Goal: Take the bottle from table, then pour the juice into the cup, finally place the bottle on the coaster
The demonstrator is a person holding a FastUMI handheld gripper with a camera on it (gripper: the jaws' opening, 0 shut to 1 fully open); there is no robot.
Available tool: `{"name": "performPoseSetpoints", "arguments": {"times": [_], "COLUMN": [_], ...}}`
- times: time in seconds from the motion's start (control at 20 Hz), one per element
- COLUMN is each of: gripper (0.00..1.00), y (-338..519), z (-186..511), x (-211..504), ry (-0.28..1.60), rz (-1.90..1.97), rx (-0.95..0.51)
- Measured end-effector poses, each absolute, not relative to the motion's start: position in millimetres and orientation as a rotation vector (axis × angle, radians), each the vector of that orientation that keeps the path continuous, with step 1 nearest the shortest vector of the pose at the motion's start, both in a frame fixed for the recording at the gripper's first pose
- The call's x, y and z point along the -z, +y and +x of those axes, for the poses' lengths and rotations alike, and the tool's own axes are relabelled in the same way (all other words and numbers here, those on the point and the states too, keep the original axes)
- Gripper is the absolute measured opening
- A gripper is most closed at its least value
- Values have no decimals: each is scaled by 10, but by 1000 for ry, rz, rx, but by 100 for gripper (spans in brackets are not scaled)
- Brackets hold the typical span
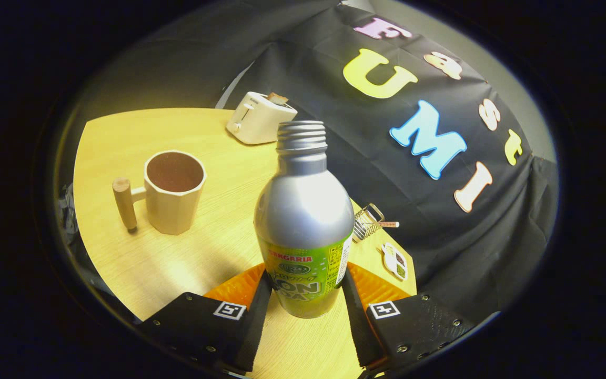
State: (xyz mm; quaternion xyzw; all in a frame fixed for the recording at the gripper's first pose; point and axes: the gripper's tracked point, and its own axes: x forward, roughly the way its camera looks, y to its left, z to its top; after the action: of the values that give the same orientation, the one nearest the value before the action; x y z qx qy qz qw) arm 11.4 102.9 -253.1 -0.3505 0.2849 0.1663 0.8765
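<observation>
Gripping the "SANGARIA"-labelled bottle (303, 221), fingers (254, 310) clamped.

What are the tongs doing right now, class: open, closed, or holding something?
Tongs: closed on the bottle, one finger pressing each side of its lower body; the bottle is uncapped and looks lifted off the table.

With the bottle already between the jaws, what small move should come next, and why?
Probably carry the bottle over toward the cup and start tilting its neck to the rim. The gripper has both jaws pressed on the bottle's lower body, the cap is off, and the cup stands open beyond and to one side on the table.
</observation>
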Motion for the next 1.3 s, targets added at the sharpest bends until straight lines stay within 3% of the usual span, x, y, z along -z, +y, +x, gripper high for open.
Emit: {"name": "performPoseSetpoints", "arguments": {"times": [1.3], "gripper": [71], "y": [1393], "z": [232], "x": [2687], "ry": [666], "rz": [-1273], "rx": [-485]}}
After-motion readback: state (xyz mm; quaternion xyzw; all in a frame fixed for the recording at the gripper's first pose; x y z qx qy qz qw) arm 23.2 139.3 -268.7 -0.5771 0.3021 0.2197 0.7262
